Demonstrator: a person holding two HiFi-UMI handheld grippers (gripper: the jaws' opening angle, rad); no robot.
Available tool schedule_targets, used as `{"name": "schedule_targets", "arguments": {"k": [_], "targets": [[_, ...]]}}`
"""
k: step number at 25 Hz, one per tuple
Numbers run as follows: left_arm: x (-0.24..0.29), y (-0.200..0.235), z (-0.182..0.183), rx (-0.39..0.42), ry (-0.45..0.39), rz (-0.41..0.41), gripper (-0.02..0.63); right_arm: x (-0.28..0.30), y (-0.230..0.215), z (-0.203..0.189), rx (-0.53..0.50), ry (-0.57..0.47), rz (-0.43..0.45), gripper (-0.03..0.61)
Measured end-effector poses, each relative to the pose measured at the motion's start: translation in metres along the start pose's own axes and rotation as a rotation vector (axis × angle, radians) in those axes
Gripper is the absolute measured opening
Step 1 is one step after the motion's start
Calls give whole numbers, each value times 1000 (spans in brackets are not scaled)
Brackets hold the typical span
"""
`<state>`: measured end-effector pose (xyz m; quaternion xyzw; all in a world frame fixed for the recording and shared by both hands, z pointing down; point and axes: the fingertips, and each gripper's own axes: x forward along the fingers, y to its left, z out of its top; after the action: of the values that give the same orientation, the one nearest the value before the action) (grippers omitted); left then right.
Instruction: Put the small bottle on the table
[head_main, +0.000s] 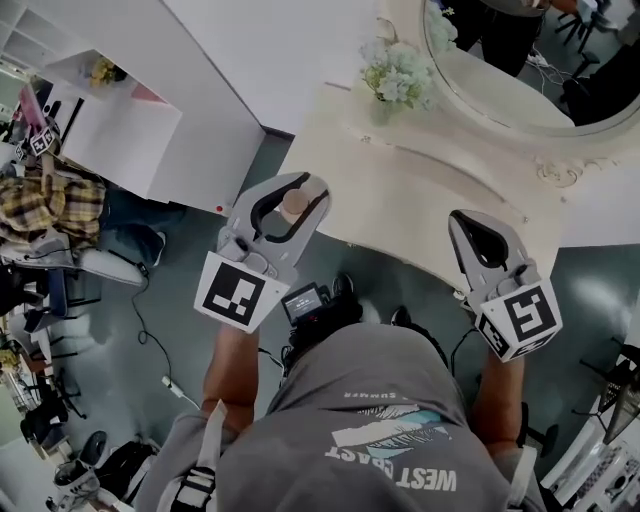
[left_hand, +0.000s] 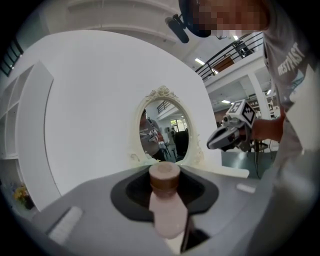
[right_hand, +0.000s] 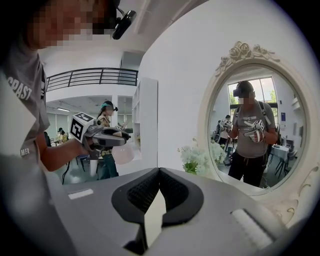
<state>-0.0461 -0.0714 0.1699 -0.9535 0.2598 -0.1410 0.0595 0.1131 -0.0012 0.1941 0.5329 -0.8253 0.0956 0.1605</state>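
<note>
A small pale pink bottle (head_main: 295, 206) with a brown cap is clamped in my left gripper (head_main: 293, 190), held above the front left edge of the cream dressing table (head_main: 420, 200). In the left gripper view the bottle (left_hand: 167, 210) stands upright between the dark pads, and my left gripper (left_hand: 165, 167) is shut on it. My right gripper (head_main: 470, 228) hovers over the table's front right edge. Its jaws meet with nothing between them in the right gripper view (right_hand: 159, 172), where the left gripper (right_hand: 102, 136) and the bottle (right_hand: 122, 152) show at the left.
An oval mirror (head_main: 510, 80) in an ornate cream frame backs the table. A bunch of pale flowers (head_main: 400, 75) stands at its back left. A white shelf unit (head_main: 110, 130) and a chair draped with plaid cloth (head_main: 60, 205) are on the left, with cables on the floor.
</note>
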Motion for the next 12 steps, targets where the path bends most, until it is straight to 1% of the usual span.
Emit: {"name": "schedule_targets", "arguments": {"k": [7, 12], "targets": [[19, 38, -17, -5, -2, -72, 114, 31, 1, 10, -5, 33, -62, 3], [38, 59, -32, -19, 8, -76, 114, 57, -3, 5, 3, 59, -45, 3]]}}
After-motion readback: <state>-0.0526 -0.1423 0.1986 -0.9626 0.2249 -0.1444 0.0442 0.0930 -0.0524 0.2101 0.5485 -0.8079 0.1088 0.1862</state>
